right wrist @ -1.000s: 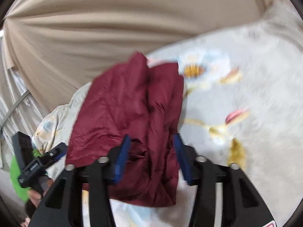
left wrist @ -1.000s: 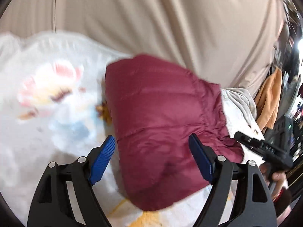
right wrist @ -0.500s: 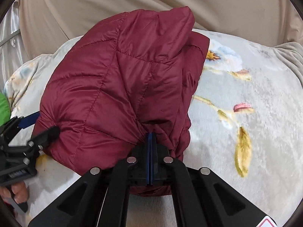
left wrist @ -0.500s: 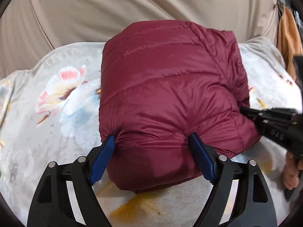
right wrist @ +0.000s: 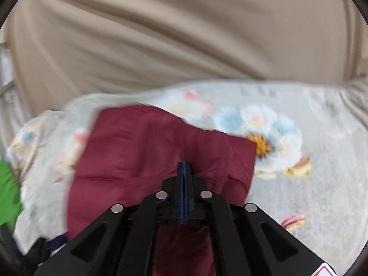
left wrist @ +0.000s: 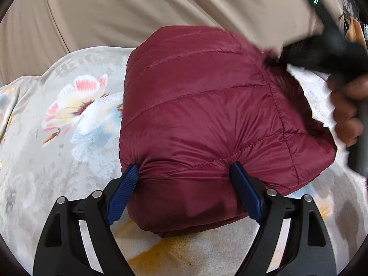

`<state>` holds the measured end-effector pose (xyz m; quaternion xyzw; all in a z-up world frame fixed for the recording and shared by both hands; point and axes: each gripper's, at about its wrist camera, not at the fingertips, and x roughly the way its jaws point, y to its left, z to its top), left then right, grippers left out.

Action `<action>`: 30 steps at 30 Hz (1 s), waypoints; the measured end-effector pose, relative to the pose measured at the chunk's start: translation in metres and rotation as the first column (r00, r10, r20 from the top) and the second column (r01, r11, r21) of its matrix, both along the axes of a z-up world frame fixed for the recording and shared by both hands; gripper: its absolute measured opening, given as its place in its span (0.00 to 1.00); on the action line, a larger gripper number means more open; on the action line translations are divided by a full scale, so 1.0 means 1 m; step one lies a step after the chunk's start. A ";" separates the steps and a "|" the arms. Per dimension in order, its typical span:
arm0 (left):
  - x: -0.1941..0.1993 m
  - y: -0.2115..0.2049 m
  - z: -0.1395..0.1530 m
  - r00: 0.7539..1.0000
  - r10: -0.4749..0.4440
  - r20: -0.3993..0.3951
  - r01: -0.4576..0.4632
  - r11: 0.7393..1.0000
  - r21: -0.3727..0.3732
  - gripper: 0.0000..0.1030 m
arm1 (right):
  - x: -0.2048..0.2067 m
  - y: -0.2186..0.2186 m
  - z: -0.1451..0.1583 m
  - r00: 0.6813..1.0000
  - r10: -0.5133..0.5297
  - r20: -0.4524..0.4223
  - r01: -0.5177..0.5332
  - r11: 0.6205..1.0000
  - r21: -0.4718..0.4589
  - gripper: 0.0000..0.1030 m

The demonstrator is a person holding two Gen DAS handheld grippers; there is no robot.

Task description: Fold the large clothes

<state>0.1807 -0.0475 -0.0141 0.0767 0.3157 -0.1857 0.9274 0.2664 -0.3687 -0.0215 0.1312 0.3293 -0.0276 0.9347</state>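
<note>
A maroon quilted puffer jacket (left wrist: 207, 115) lies bundled on a floral blanket (left wrist: 57, 161). My left gripper (left wrist: 184, 172) straddles its near end, jaws wide and opening. Both blue fingertips (left wrist: 131, 174) dent the puffy fabric bulging between them. In the right wrist view my right gripper (right wrist: 184, 168) is shut on a pinch of the jacket (right wrist: 138, 149), which puckers around the closed pads. The left wrist view shows the right gripper (left wrist: 273, 58), blurred, at the jacket's far right corner, with a hand (left wrist: 347, 115) on its handle.
A beige curtain (left wrist: 161, 11) hangs close behind the blanket (right wrist: 299, 184). Something bright green (right wrist: 7, 195) lies at the left edge of the right wrist view. Orange cloth (left wrist: 355, 30) hangs at the far right.
My right gripper closed on the jacket's fabric and swung away with it, blurring its view. The left gripper came down onto the jacket's near end and has held there.
</note>
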 end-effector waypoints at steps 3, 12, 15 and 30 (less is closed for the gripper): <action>-0.003 -0.003 0.000 1.000 -0.012 0.012 0.012 1.000 0.000 0.82 | 0.005 -0.011 -0.029 1.000 0.004 0.003 -0.004 0.998 0.067 0.00; -0.003 -0.001 -0.001 1.000 0.010 0.004 -0.010 1.000 -0.005 0.83 | -0.060 0.006 0.010 0.993 -0.012 0.115 0.002 0.996 0.090 0.04; -0.005 -0.002 -0.002 1.000 0.014 0.010 -0.014 1.000 0.005 0.83 | -0.087 0.020 0.007 0.996 0.021 0.087 -0.026 0.998 0.052 0.04; 0.000 0.009 -0.001 0.996 0.079 -0.032 -0.080 0.995 -0.054 0.94 | -0.113 0.051 -0.030 0.997 -0.059 0.040 0.062 0.994 -0.089 0.08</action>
